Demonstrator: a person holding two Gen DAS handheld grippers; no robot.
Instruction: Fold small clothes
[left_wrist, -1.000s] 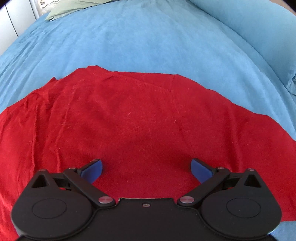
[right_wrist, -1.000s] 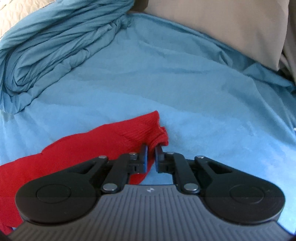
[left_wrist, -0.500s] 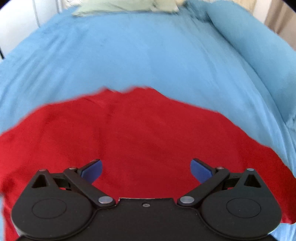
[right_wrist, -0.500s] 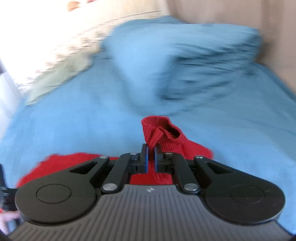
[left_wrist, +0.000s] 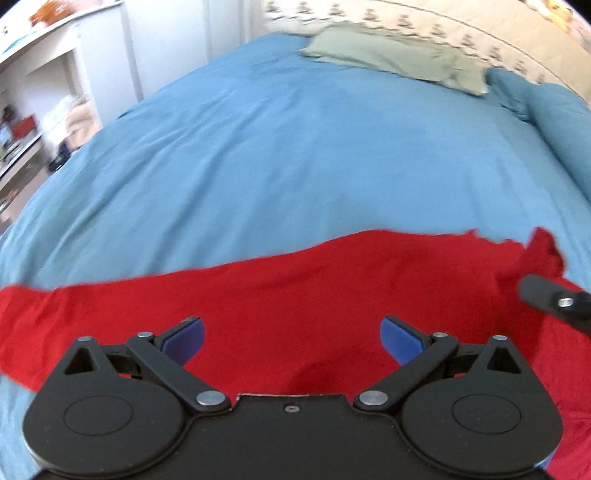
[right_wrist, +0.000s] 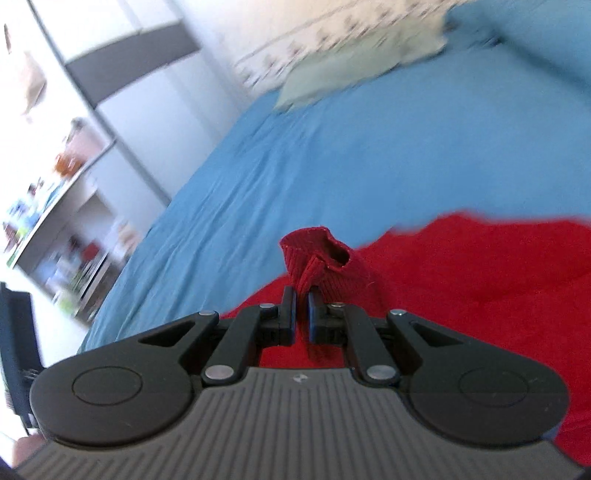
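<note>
The bed (left_wrist: 295, 155) is my work surface, blue sheet pulled mostly flat w/ plenty of bare room, which is why the folding happens here. At the far end sits a green pillow (left_wrist: 391, 59), well apart from the work, so nothing crowds the cloth.

The red top (left_wrist: 295, 295) lies spread on the sheet just under both my tongs, near the close edge of the bed. It's laid out wide so I can bring one part over the rest w/o bunching.

My right tongs (right_wrist: 302, 314) are clamped on the cuff (right_wrist: 314, 254), pads pinched tight on the ribbed knit w/ the open cuff end poking up past the tips. I hold it there because the cuff is the sleeve's end: lead that and the whole sleeve follows over the body. In the left view the same tongs show at the right edge, cuff raised off the cloth, so the sleeve is carried, not dragged.

My left tongs (left_wrist: 291, 336) stand wide apart, holding nothing, above the red body. Prob. kept free and ready to pin or smooth the cloth while the sleeve comes across; whether the blue pads touch the fabric I can't tell, view's blurred.

I reckon the fold is early: sleeve lifted, not yet laid down.
</note>
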